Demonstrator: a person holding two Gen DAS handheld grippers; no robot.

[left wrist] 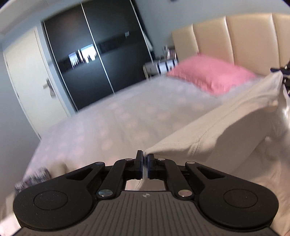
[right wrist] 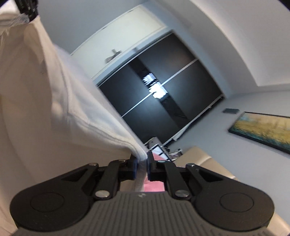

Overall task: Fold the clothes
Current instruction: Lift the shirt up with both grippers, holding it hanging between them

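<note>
Left wrist view: left claw is pinching one corner of the white garment, jaws nearly touching with only thin fabric between them. From that corner the hemmed edge is running taut, up and to the right, toward the right claw, just visible at the frame edge where it meets the cloth. The garment is hanging clear above the bed, its lower part draping out of sight.

Right wrist view: the right claw is clamping a thicker, bunched hem of the garment; the jaws are standing slightly apart because of the fabric's bulk. The left claw is showing dark at the top-left corner, at the far end of the same edge.

Beyond, a pink pillow is lying against the padded headboard; the dark sliding wardrobe is standing behind.

Judgement: step in hand is lifting and spreading the garment. To do it well, both claws should be holding level with even tension, so the body hangs flat before being lowered onto the bed. The grip on the thin left corner looks the more likely to slip.
</note>
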